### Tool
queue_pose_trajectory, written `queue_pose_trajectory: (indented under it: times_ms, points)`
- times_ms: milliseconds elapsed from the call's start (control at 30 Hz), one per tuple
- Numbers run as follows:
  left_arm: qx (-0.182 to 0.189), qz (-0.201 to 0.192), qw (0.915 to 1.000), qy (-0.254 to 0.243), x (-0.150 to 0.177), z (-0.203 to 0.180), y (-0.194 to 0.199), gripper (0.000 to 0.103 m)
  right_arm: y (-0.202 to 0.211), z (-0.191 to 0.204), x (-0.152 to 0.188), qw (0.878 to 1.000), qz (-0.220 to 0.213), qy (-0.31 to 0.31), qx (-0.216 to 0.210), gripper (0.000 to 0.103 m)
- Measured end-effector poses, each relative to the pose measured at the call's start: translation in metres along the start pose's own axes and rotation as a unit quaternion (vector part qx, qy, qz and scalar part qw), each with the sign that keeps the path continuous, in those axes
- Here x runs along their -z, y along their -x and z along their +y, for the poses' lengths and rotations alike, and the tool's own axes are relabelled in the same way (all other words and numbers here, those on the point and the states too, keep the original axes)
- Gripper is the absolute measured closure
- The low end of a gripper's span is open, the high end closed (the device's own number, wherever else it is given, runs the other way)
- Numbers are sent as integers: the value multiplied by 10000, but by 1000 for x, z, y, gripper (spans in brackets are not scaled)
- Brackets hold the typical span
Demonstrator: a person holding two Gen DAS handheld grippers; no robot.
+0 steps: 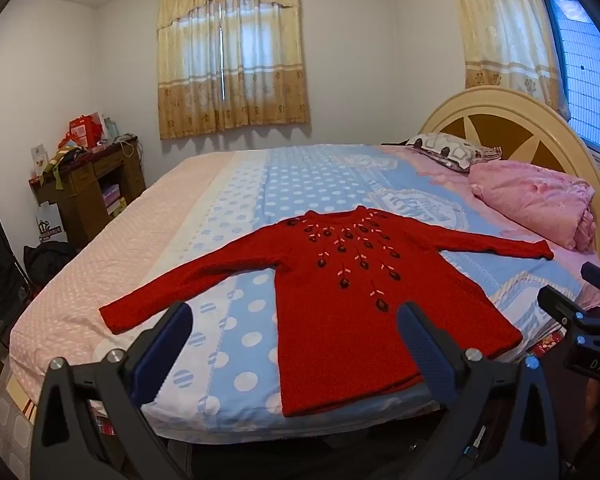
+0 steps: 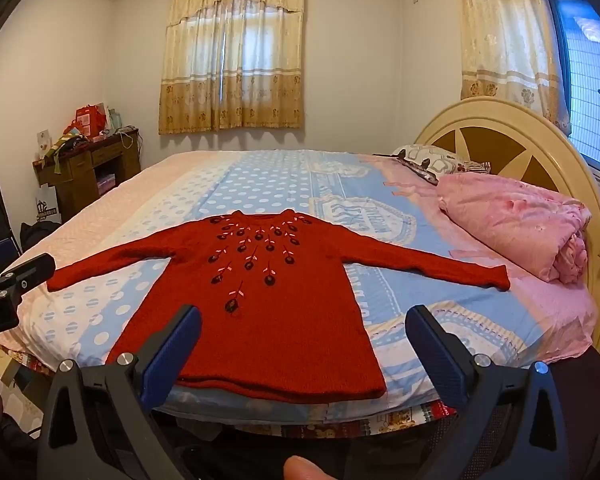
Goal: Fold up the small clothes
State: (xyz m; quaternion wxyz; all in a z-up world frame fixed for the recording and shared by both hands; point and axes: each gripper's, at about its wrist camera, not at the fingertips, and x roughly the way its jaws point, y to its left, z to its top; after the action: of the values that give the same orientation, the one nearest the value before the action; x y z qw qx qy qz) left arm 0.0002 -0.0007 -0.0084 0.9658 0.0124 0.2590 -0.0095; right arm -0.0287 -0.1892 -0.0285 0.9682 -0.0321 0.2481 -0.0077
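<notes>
the red sweater (image 1: pixel 332 304) is the landmark here: it lies flat and face up on the bed (image 1: pixel 236 208), collar towards the far window, hem at the near edge of the mattress, both sleeves thrown straight out to the sides. so its long line from cuff to cuff runs across the view, square to the way both claws point.

going from the left: the left sleeve cuff (image 1: pixel 116 318) lies out on the spotted sheet, left of the sweater's body. the left gripper (image 1: pixel 296 340) hangs just short of the hem, tilted down at it, jaws spread wide with nothing between them; it looks over the gap between that sleeve and the left side of the body. in my judgement this hand is the nearer one to the left cuff and the left hem corner.

next, the right gripper (image 2: pixel 304 344) is also wide apart and empty, off the cloth, lined up on the lower right of the sweater's body (image 2: pixel 260 300). the right sleeve cuff (image 2: pixel 496 276) reaches out beyond it towards the pink quilt (image 2: pixel 512 220), so that cuff falls to the right hand.

nothing is folded yet. the first move probably means each claw going forward and outward to its own sleeve, then bringing it in across the chest.
</notes>
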Motion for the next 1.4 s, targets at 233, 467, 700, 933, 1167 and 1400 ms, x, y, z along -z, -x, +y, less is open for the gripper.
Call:
queue_pose_trajectory:
  times_ms: [233,467,700,933,1167,1400]
  points:
    - [-16,11,10000,-15,2,2,1,0,0,0,-1,10000,4,3,2,1]
    - [-15,26,10000,-14,3,2,-2,0,-4,0,3,10000,36,-9,-1,1]
    - [-3,34,10000,-22,2,2,-2,0,-5,0,5,10000,46,-34,-9,1]
    - [-15,32,10000,-24,2,2,-2,0,-6,-1,5,10000,70,-23,-11,1]
    - [-8,38,10000,-20,1,2,-2,0,-7,-1,7,10000,78,-27,-18,1]
    - [-11,38,10000,-22,2,2,-2,0,-7,-1,6,10000,81,-24,-9,1]
